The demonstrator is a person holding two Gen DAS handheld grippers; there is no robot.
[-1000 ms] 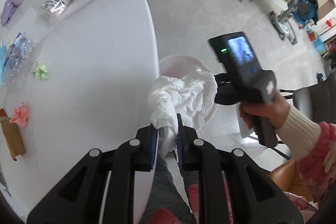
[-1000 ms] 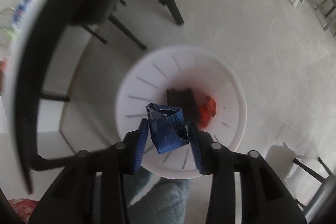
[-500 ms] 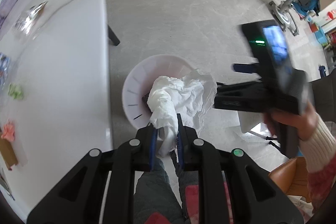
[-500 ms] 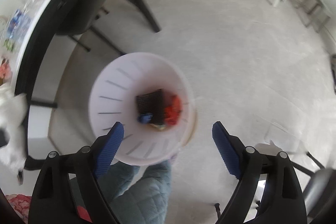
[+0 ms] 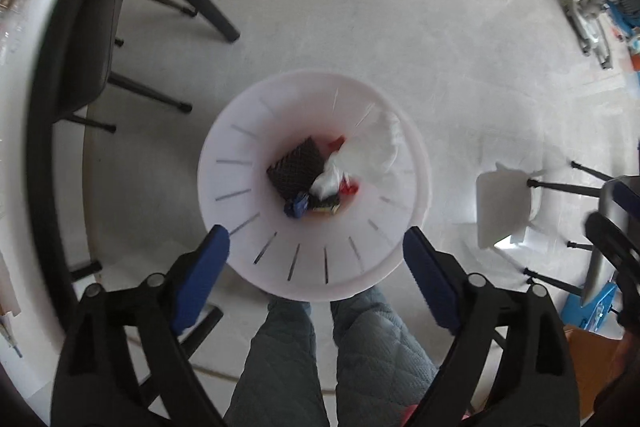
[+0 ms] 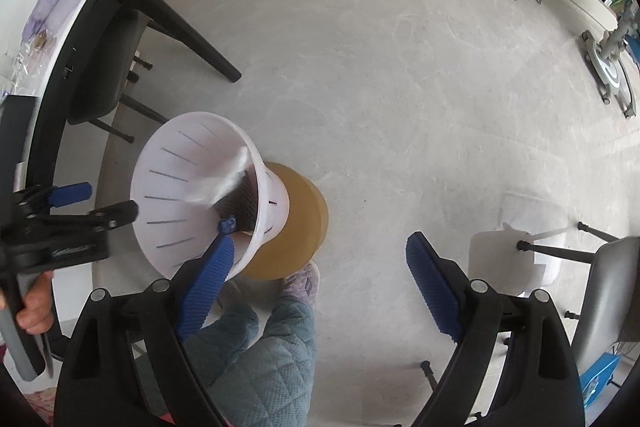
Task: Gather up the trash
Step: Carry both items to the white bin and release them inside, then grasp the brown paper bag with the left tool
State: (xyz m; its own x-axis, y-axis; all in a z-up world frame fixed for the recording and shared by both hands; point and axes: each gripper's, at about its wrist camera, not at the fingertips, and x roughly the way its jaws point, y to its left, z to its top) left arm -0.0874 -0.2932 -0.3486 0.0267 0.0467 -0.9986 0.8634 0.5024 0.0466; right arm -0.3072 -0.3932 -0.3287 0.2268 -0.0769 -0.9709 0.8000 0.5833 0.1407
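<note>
The left gripper (image 5: 316,247) hangs over the bin (image 5: 224,163), jaws opening with nothing between them. The right gripper (image 6: 316,267) stands wide and empty, off to one side. The tissue (image 5: 360,155) lies inside against the wall: light, soft, crushable, best pinched anywhere on a fold. Under it sit a dark wrapper (image 5: 296,167), a blue scrap (image 5: 296,207) and red bits.
</note>
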